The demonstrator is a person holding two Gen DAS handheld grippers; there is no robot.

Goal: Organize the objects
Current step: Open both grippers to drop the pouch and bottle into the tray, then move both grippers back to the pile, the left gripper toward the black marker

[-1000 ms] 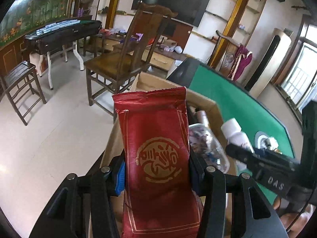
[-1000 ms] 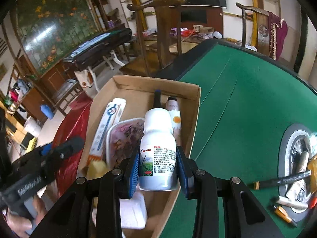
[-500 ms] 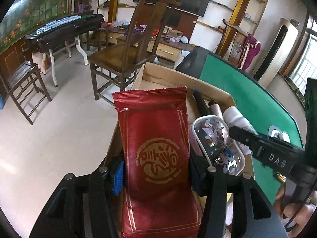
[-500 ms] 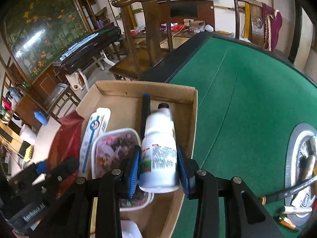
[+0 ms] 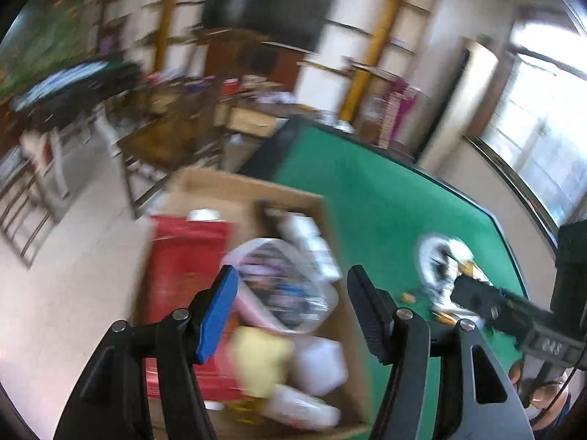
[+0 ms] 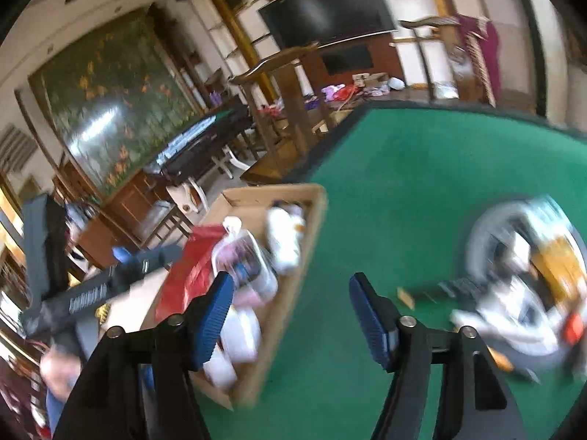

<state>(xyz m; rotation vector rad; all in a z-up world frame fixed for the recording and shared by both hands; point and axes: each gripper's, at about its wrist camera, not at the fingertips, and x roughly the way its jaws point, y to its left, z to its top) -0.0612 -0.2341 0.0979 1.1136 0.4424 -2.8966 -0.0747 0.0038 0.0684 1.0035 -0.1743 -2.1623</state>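
Both grippers stood open and empty over the cardboard box

The left gripper (image 5: 290,308) and right gripper (image 6: 291,310) had just been opening, nothing between their jaws. In the blurred left view the red packet (image 5: 183,256) lay in the cardboard box (image 5: 234,183) at lower centre, beside the white bottle (image 5: 312,242) and clear tub (image 5: 282,286). The round tray (image 6: 488,227) sat on the green table (image 6: 422,168) at right
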